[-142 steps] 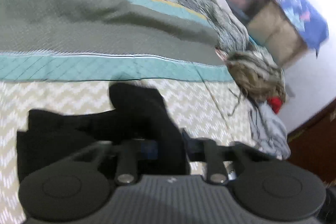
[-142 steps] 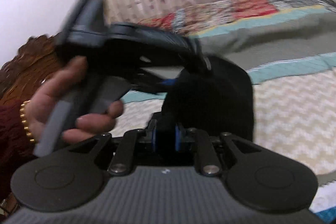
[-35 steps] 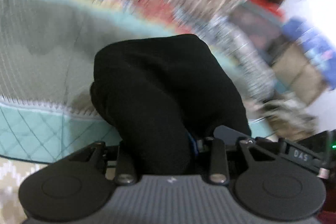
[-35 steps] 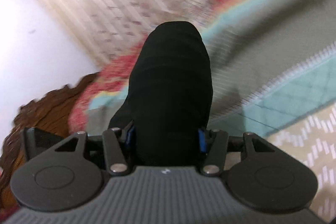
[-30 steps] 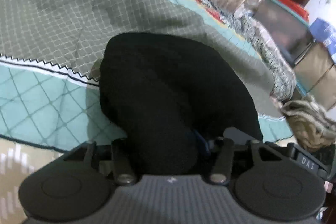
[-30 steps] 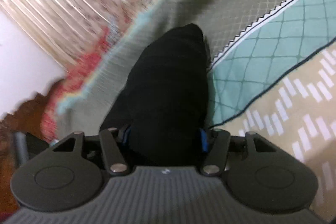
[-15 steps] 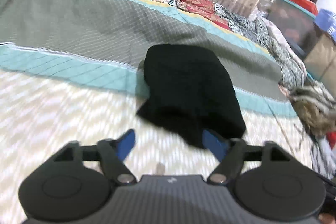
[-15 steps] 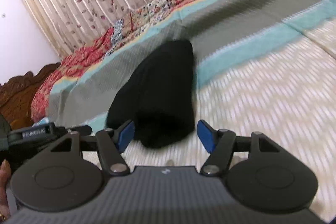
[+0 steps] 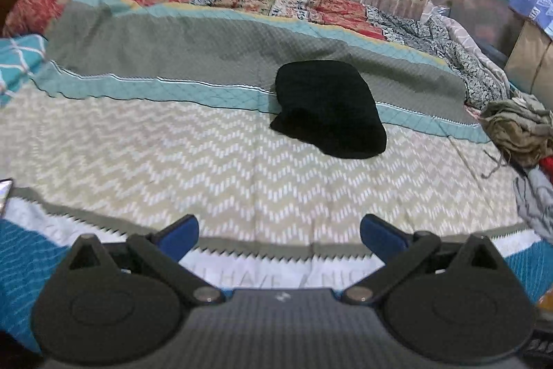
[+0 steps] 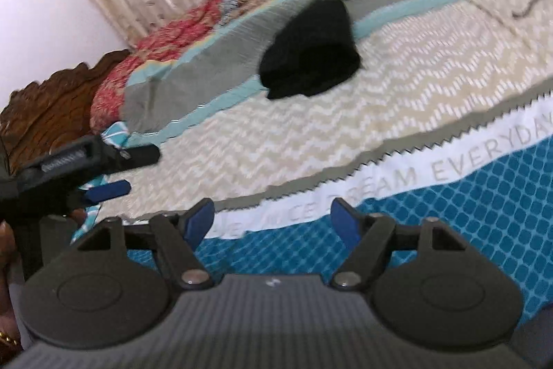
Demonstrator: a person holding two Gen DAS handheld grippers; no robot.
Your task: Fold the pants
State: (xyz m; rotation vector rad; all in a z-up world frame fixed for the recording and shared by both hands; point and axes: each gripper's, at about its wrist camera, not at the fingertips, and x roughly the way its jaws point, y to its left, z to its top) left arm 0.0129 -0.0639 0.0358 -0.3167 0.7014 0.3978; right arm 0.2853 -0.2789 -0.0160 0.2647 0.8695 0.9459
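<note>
Both grippers are now sitting farther back from the black pants (image 9: 328,109) than half a second ago, and neither is gripping any cloth. Nearest, the left gripper (image 9: 278,232) is spreading its blue fingers (image 9: 178,230) wide over the white lettered band of the bedspread (image 9: 155,161), and the right gripper (image 10: 273,223) is likewise gaping over the blue patch. Beyond, the folded pants are lying across the teal stripe, well apart from both.
</note>
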